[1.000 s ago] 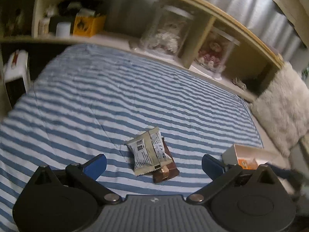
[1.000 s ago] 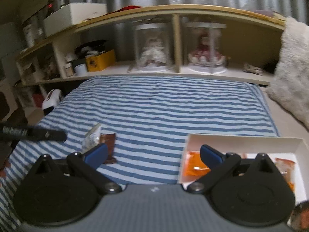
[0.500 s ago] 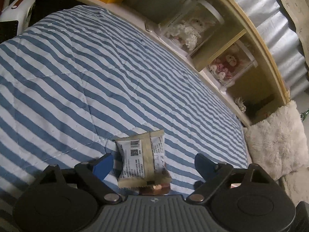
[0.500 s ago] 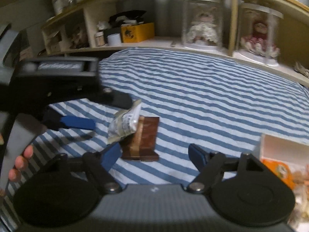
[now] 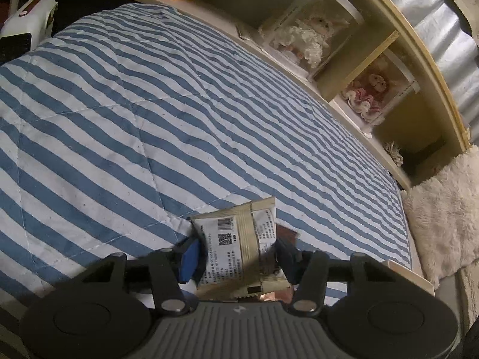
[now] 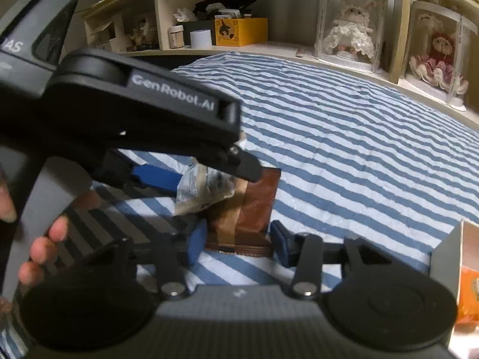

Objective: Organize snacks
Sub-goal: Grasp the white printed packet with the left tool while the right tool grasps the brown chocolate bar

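Note:
A white and beige snack packet (image 5: pixel 239 245) lies on the striped bedcover, half over a brown packet (image 6: pixel 248 206). My left gripper (image 5: pixel 238 257) has the white packet between its blue pads; its jaws are closing, and the pads touch both sides and crumple it. In the right wrist view the left tool's black body (image 6: pixel 134 104) reaches in from the left. My right gripper (image 6: pixel 238 243) straddles the brown packet's near end; its jaws are closing and both pads sit against its sides.
A white box (image 6: pixel 446 248) holding an orange snack (image 6: pixel 468 293) stands at the right. Behind the bed a shelf carries doll cases (image 6: pixel 350 27) and a yellow box (image 6: pixel 239 31). A fluffy cushion (image 5: pixel 443 209) lies to the right. A person's fingers (image 6: pixel 45 245) hold the left tool.
Both grippers came down onto the packets and their jaws narrowed from wide apart to the packets' sides. The right gripper swung left, away from the white box.

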Available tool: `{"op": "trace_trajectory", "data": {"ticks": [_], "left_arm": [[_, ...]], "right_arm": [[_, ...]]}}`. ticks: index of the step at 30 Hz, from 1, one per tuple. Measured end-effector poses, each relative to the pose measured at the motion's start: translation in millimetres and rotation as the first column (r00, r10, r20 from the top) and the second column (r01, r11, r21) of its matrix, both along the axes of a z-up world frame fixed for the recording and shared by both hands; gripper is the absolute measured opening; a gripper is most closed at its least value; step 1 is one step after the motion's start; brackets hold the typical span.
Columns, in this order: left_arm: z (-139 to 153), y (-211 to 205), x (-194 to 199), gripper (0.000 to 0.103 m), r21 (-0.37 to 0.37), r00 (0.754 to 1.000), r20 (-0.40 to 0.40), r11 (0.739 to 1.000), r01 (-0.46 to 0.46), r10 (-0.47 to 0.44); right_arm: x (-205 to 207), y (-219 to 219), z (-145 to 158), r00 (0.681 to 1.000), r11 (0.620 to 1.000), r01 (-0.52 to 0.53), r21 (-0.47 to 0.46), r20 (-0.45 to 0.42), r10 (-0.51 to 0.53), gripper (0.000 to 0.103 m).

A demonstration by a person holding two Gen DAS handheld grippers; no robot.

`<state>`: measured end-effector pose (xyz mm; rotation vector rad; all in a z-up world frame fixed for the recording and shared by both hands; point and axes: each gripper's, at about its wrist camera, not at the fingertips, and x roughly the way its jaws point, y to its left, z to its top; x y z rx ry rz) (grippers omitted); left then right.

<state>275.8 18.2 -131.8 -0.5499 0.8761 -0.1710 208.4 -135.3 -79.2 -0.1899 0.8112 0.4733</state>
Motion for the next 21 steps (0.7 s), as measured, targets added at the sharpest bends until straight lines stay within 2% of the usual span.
{"op": "trace_trajectory", "data": {"ticks": [2,5,9,13,16,18,20,21], "left_arm": [[2,-2,-2,0.054,0.023,1.0,0.008,1.0,0.012,-0.012],[6,-5,-5,0.053,0.039,0.999,0.011,0.999,0.03,-0.03],[17,-2,-14,0.052,0.06,0.999,0.023,0.998,0.032,-0.034],[34,5,-24,0.052,0.159,0.998,0.054,0.987,0.024,-0.033],[41,12,-30,0.052,0.226,0.998,0.051,0.974,0.023,-0.035],[42,15,-32,0.052,0.272,0.999,0.035,0.962,0.028,-0.039],[41,18,-34,0.052,0.311,0.999,0.015,0.95,0.039,-0.046],[40,18,-34,0.052,0.327,0.999,0.004,0.944,0.044,-0.048]], "right_arm": [[-1,-6,3,1.0,1.0,0.008,-0.004,-0.025,-0.008,0.032],[-5,-17,9,0.998,1.0,0.023,-0.01,-0.066,-0.023,0.018],[-14,-33,15,0.993,0.998,0.063,0.003,-0.105,-0.062,0.018],[-14,-47,21,0.981,0.984,0.152,0.096,-0.135,-0.139,0.022],[-8,-50,18,0.965,0.959,0.224,0.175,-0.177,-0.194,0.026],[-3,-49,15,0.956,0.945,0.26,0.198,-0.189,-0.223,0.033],[2,-43,12,0.947,0.931,0.294,0.215,-0.197,-0.254,0.046],[4,-42,11,0.942,0.924,0.309,0.224,-0.206,-0.265,0.049]]}}
